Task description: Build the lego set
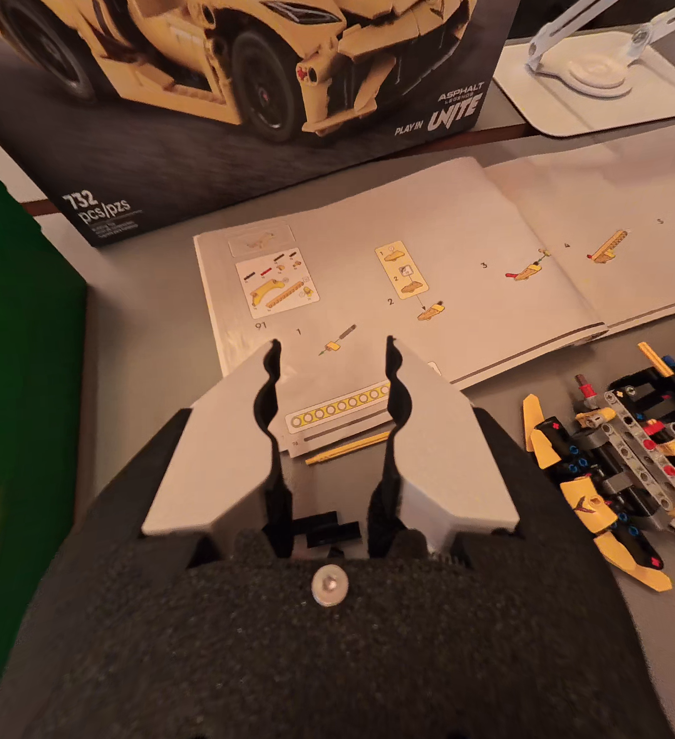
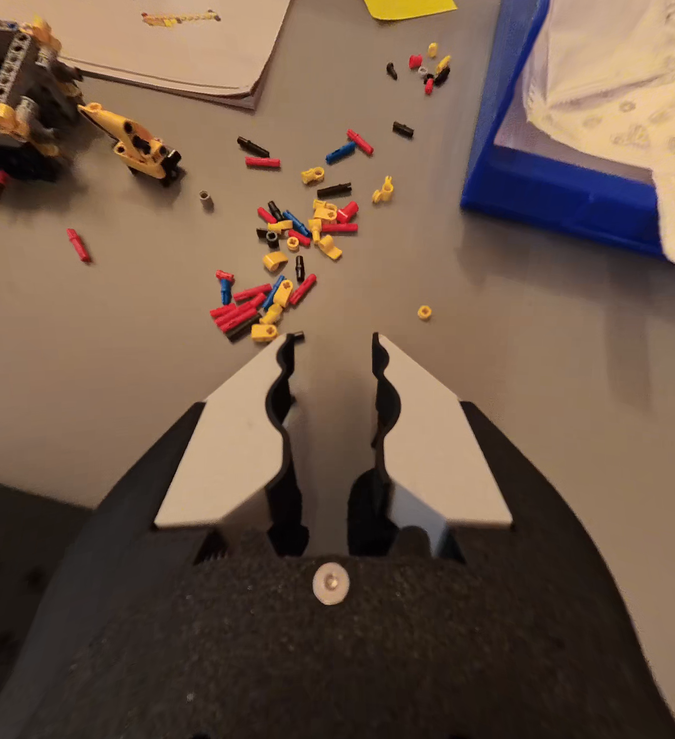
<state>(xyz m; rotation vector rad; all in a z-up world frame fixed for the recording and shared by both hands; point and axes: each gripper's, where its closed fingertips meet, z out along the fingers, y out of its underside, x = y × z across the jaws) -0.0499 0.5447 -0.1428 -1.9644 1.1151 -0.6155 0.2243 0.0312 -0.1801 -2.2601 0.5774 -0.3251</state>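
My left gripper (image 1: 331, 344) is open and empty above the open instruction booklet (image 1: 427, 280). A thin yellow axle (image 1: 347, 448) lies on the table at the booklet's near edge, between my fingers. Small black pieces (image 1: 323, 528) lie near the jaws' base. The part-built yellow and black car chassis (image 1: 623, 460) lies to the right; it also shows in the right wrist view (image 2: 11, 104). My right gripper (image 2: 333, 338) is open and empty just short of a scatter of small red, blue, yellow and black pins (image 2: 287, 248). A yellow sub-assembly (image 2: 135, 144) lies beside the chassis.
The set's box (image 1: 227, 100) stands at the back. A green bin (image 1: 11, 340) is at the left. A white lamp base (image 1: 595, 76) sits on a white mat at the back right. A blue bin (image 2: 559, 192) with white bags stands at the right. Across from one pair of fingers to the other is roughly 60 cm. The left gripper is farther from the yellow sub-assembly (image 2: 135, 144), some 40 cm, than the right, some 15 cm.
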